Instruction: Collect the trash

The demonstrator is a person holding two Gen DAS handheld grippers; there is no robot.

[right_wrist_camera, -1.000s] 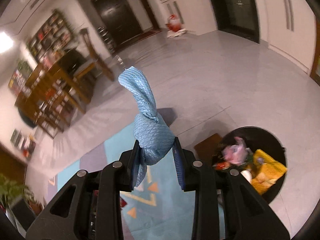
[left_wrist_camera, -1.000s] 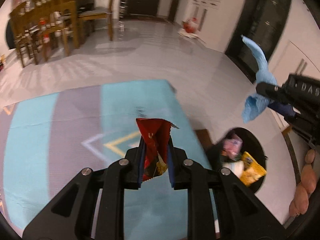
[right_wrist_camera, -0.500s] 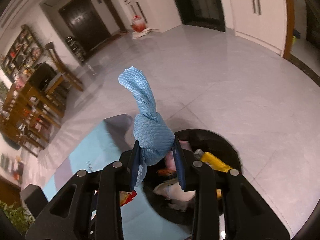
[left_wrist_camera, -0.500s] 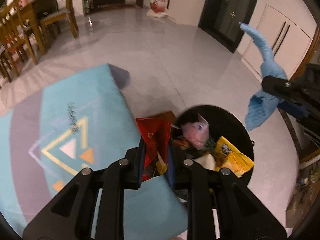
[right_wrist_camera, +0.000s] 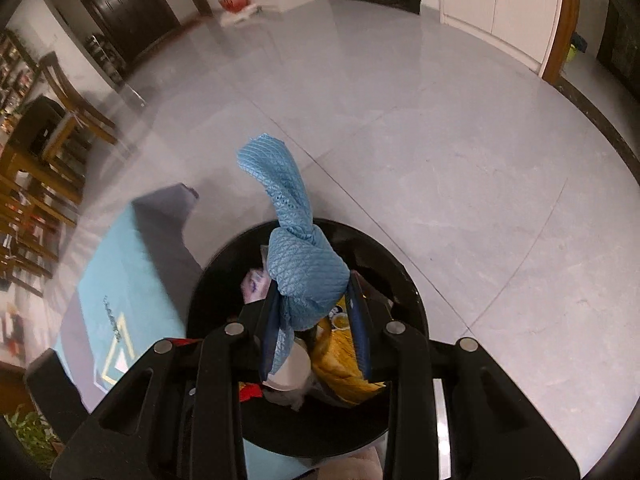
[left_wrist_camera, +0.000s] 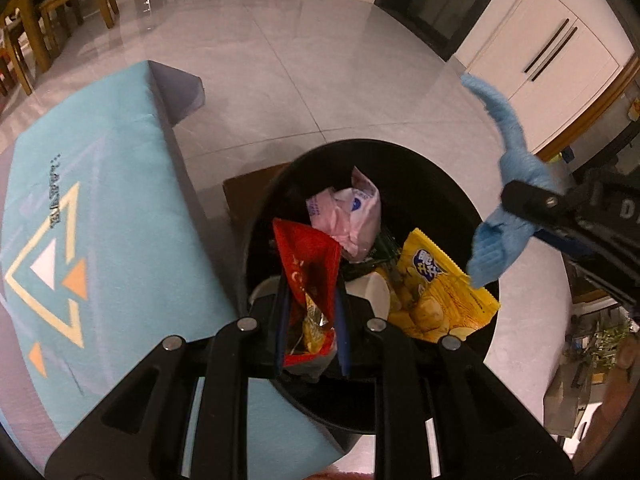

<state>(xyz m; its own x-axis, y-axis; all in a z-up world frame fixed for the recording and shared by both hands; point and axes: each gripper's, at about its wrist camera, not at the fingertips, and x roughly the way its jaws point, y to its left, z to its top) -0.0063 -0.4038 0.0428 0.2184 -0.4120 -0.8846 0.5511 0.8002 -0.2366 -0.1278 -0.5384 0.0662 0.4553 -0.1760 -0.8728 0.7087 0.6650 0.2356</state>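
Note:
My left gripper (left_wrist_camera: pixel 311 322) is shut on a crumpled red snack wrapper (left_wrist_camera: pixel 310 276) and hangs over the open black trash bin (left_wrist_camera: pixel 436 176). Inside the bin lie a pink bag (left_wrist_camera: pixel 348 216), a yellow chip bag (left_wrist_camera: pixel 440 288) and a white cup (left_wrist_camera: pixel 378 292). My right gripper (right_wrist_camera: pixel 316 328) is shut on a knotted blue cloth (right_wrist_camera: pixel 300 264), also above the black trash bin (right_wrist_camera: pixel 408 280). From the left wrist view the right gripper (left_wrist_camera: pixel 532 204) shows at the right edge with the blue cloth (left_wrist_camera: pixel 500 216) over the bin's rim.
A table with a teal patterned cloth (left_wrist_camera: pixel 100 240) stands right beside the bin on the left. Wooden chairs (left_wrist_camera: pixel 52 12) stand far left. White cupboards (left_wrist_camera: pixel 540 52) and dark doors line the far wall. Grey tiled floor (right_wrist_camera: pixel 440 140) surrounds the bin.
Both grippers have swung from above the teal table across and down over the bin, each keeping its hold. The bin now fills the middle of both views.

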